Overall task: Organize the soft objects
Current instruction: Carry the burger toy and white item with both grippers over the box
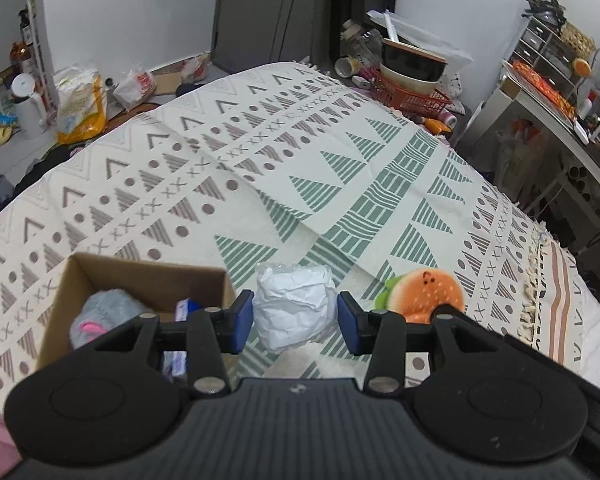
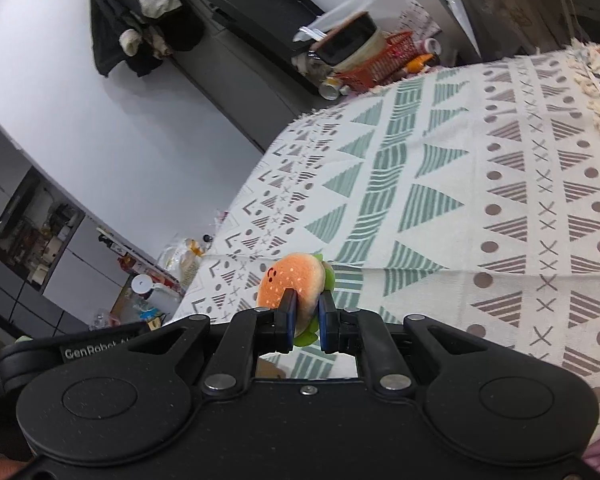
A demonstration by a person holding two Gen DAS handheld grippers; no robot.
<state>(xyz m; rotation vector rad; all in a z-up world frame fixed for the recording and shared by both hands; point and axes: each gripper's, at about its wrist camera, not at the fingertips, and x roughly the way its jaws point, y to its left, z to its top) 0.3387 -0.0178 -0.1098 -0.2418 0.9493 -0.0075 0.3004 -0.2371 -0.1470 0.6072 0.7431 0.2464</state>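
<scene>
Cardboard box holds grey plush mouse; left gripper spread around paper wad; right gripper pinches burger plush.

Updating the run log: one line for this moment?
left gripper: open, around crumpled white paper | right gripper: shut on burger plush | cardboard box: holds grey plush

A lived-in bedroom: patterned bedspread, hanging clothes, cluttered desk drawers.

Blanket ahead lies open — box flanks left.
</scene>
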